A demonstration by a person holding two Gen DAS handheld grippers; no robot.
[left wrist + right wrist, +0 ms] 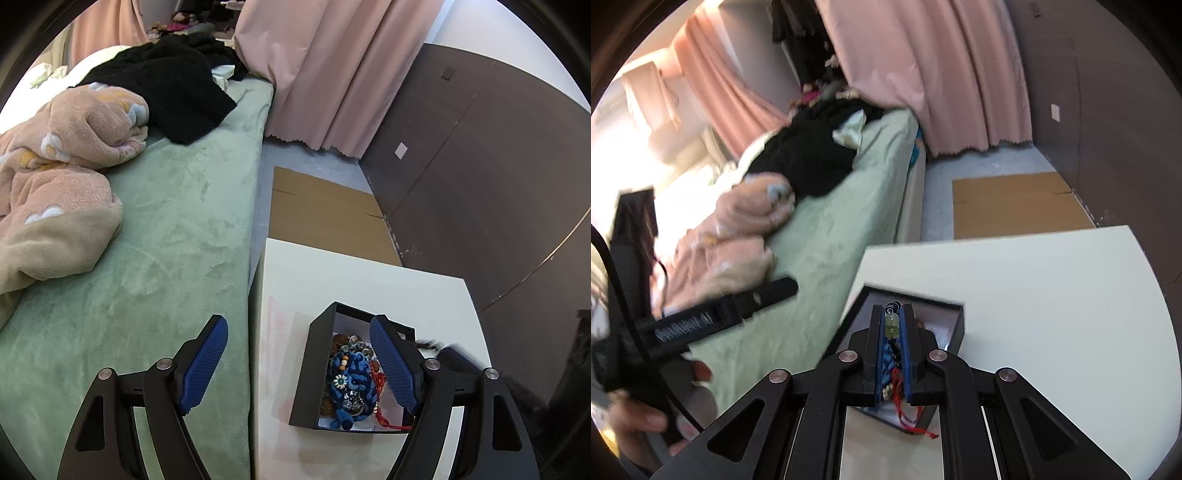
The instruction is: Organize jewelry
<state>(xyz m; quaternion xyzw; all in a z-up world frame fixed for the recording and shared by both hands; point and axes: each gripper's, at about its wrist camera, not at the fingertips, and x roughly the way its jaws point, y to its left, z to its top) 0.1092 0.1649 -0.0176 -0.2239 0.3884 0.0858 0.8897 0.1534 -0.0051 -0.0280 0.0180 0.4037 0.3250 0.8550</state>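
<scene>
A black open-topped box (313,369) with a pale lining stands on the white table (369,273). It holds a heap of jewelry (351,380): a blue corded piece, beads, brown seed beads and a red tassel. My left gripper (298,322) is open and holds nothing, with its right finger over the box and its left finger over the bed. In the right wrist view my right gripper (892,317) is shut on a string of pale green beads (892,325) and hangs over the box (955,318), whose contents its fingers mostly hide.
A bed with a green cover (177,229) runs along the table's left edge, with a pink blanket (62,155) and black clothes (173,88) on it. Flat cardboard (325,214) lies on the floor beyond the table. Pink curtains (332,74) and a dark wall (480,177) stand behind.
</scene>
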